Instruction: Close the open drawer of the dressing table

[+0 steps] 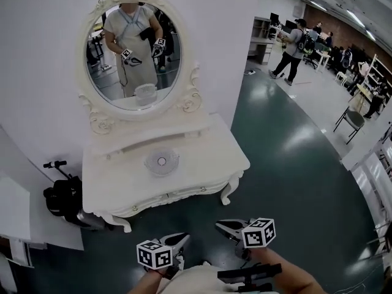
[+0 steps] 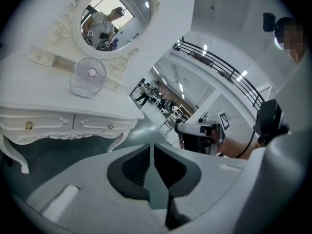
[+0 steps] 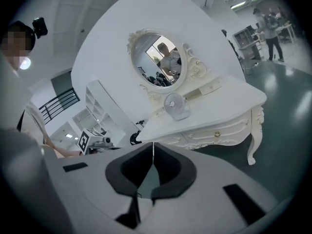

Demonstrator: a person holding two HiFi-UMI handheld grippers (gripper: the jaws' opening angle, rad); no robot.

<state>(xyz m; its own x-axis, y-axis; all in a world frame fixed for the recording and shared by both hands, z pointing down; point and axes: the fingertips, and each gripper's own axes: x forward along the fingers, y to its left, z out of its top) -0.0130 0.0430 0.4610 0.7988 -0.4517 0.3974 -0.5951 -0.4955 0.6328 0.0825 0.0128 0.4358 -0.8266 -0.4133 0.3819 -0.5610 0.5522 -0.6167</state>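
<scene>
The white dressing table (image 1: 122, 185) stands against the wall under an oval mirror (image 1: 135, 57). Its drawer fronts (image 1: 168, 196) sit flush with the frame, and the left gripper view shows them (image 2: 48, 124) the same way, knobs in line. A small clear fan (image 1: 162, 162) rests on the top. Both grippers hang in the air in front of the table, apart from it. My left gripper (image 1: 182, 239) is shut, its jaws meeting in a thin line (image 2: 152, 146) with nothing between them. My right gripper (image 1: 222, 226) is shut too and holds nothing (image 3: 153, 145).
A black bag on a stand (image 1: 64, 198) sits on the floor left of the table. Dark green floor runs to the right, with a chair (image 1: 350, 121), several people (image 1: 293, 51) far back and white shelving (image 1: 380, 170) at the right edge.
</scene>
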